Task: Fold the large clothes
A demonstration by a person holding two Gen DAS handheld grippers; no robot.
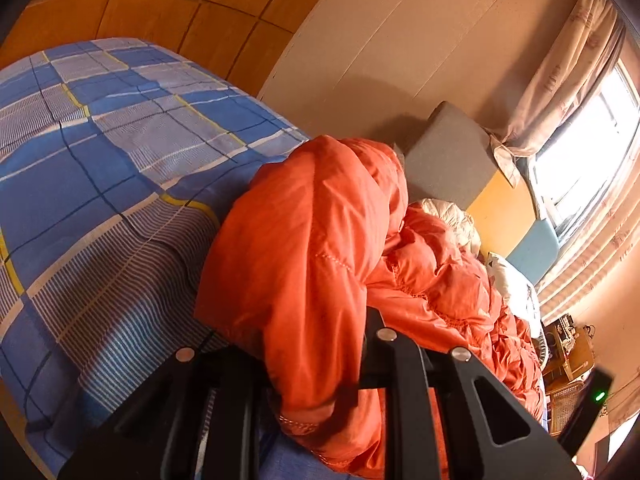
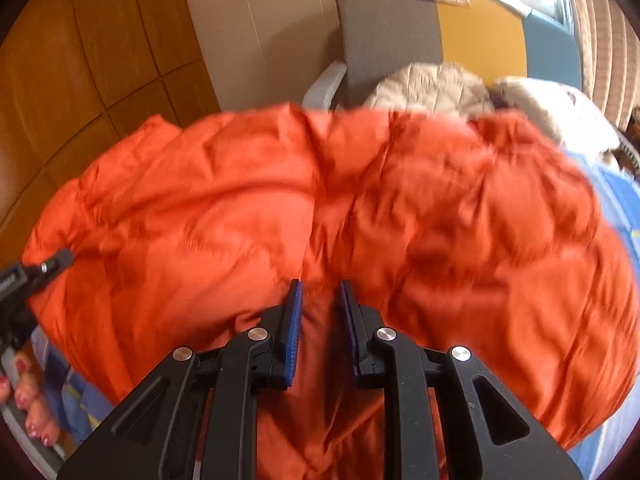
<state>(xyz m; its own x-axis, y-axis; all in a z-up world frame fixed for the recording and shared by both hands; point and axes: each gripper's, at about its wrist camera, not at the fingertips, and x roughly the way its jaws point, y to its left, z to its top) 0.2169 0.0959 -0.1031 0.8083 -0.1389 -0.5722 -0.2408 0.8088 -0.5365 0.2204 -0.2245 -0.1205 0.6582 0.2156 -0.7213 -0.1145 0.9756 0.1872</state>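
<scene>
Left gripper [image 1: 320,360] tilted downward, clamped on orange jacket [image 1: 312,220], right gripper [image 2: 319,304] gripping its fold.

The jacket [image 2: 320,200] lies on the bed [image 1: 100,140], a chair [image 2: 388,36] behind it by the wall [image 1: 400,40].

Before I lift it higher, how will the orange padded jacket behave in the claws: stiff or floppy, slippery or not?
Probably floppy: the orange padded jacket drapes limply over the left claw. Likely light for its bulk, since the quilting looks puffy. Its smooth, shiny shell may slip, so the fold between the right claw's pads could slide out.
</scene>
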